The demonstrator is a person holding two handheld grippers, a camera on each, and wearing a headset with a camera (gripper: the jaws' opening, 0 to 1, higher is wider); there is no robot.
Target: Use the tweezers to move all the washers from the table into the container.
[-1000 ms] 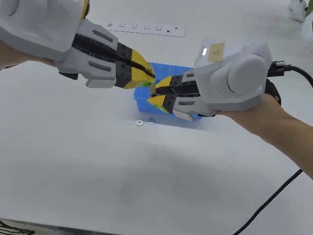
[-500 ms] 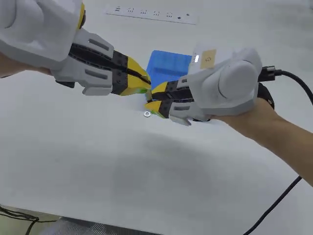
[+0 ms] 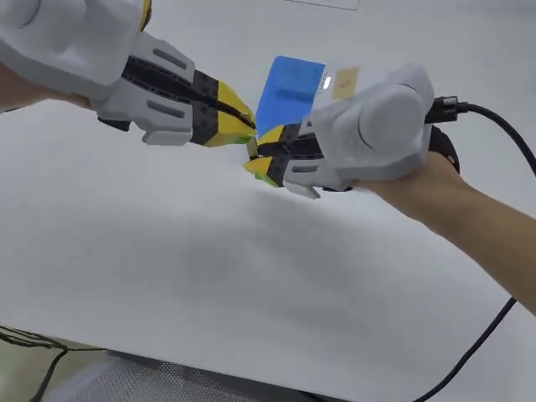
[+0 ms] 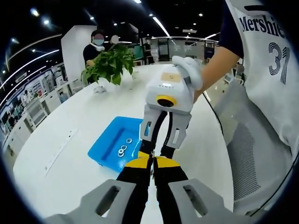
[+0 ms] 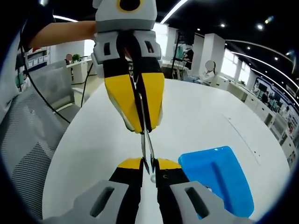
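1. White workbench (image 3: 167, 251) stood in a bright open hall, with a leafy potted plant (image 4: 110, 63) at its far end.
2. From the left, the left gripper (image 3: 247, 130) reached in with its yellow jaws pressed together on the upper end of the tweezers (image 5: 145, 135).
3. From the right, the right gripper (image 3: 255, 163) met it nose to nose. Its jaws were drawn almost together and closed on the tweezers' lower legs.
4. Just beyond the two grippers, a blue container (image 3: 289, 84) sat on the workbench, and several washers (image 4: 124, 148) lay inside it.
5. In the right gripper view a small ring (image 5: 153, 178) showed right at the tweezers' tips. Whether it was pinched or lying on the workbench could not be told.
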